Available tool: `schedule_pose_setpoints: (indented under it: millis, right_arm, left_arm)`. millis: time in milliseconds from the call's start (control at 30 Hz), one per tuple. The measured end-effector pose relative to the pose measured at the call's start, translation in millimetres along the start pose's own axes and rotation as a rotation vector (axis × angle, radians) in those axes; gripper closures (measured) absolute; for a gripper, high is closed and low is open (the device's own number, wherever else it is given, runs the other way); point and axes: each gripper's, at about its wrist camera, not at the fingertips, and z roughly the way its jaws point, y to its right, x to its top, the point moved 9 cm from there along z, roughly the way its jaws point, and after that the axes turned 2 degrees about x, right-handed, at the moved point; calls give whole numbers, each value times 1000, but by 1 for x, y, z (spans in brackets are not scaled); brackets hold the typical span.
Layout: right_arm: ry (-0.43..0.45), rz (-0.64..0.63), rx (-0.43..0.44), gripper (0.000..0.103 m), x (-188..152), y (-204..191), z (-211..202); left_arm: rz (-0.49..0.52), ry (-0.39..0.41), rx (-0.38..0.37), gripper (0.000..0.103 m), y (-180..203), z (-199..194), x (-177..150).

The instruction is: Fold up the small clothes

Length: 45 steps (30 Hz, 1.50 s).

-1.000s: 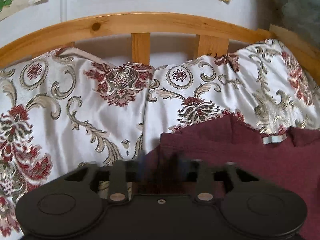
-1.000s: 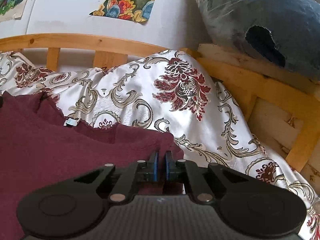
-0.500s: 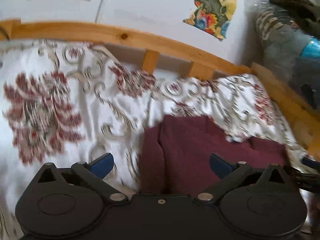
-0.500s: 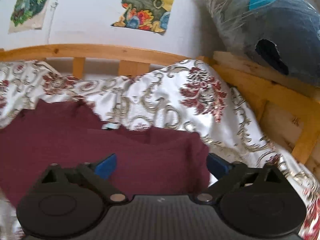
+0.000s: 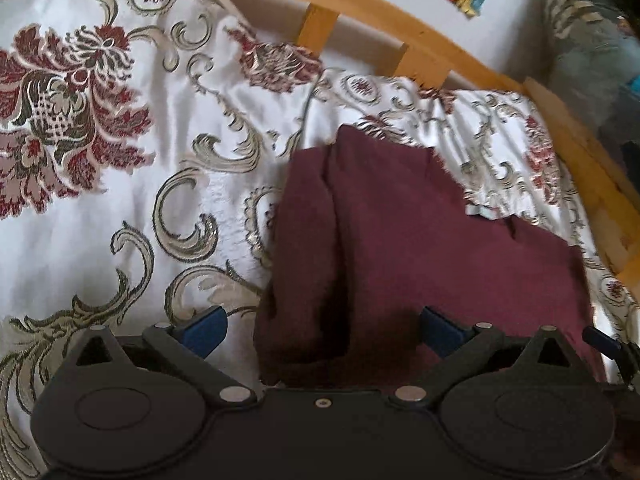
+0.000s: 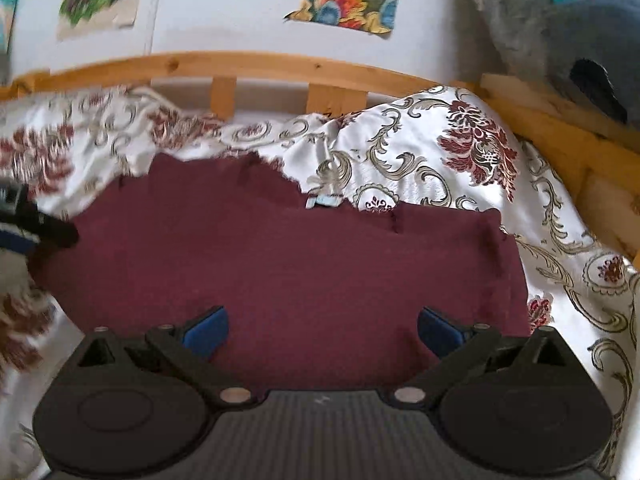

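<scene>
A maroon garment (image 5: 420, 248) lies folded flat on the patterned bedspread; it also shows in the right wrist view (image 6: 288, 256), with a small pale label (image 6: 324, 200) at its far edge. Its left side is doubled over into a thick fold (image 5: 304, 280). My left gripper (image 5: 322, 330) is open and empty above the garment's near left edge. My right gripper (image 6: 322, 330) is open and empty above the garment's near edge. The left gripper's tip (image 6: 32, 228) shows at the left of the right wrist view.
The white bedspread (image 5: 120, 200) with red and gold flowers covers the bed. A wooden slatted headboard (image 6: 260, 68) runs along the back. A wooden side rail (image 6: 568, 148) and a plastic-wrapped grey bundle (image 6: 560, 32) are on the right.
Both grippers were shut on the garment's far corners a second ago. They have let go, opened wide and drawn back and up from the garment.
</scene>
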Motion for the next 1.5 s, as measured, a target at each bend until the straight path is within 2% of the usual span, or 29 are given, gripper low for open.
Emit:
schedule_pose_setpoints:
  millis: [767, 1033, 1100, 1233, 1367, 1433, 1500]
  right_arm:
    - [-61, -48, -25, 0, -13, -10, 17]
    - [-61, -47, -28, 0, -14, -10, 17]
    - [-62, -46, -27, 0, -14, -9, 17]
    - [-63, -47, -28, 0, -14, -9, 17]
    - [-65, -43, -25, 0, -14, -9, 18]
    - [-71, -37, -21, 0, -14, -8, 18]
    - [-84, -23, -17, 0, -14, -7, 19]
  left_arm:
    - [54, -26, 30, 1, 2, 12, -4]
    - [62, -46, -20, 2, 9, 15, -1]
    - [75, -48, -43, 5, 14, 15, -1]
    - [66, -56, -32, 11, 12, 17, -1]
    - [-2, -48, 9, 28, 6, 13, 3]
    - [5, -41, 31, 39, 8, 10, 5]
    - [31, -45, 22, 57, 16, 7, 6]
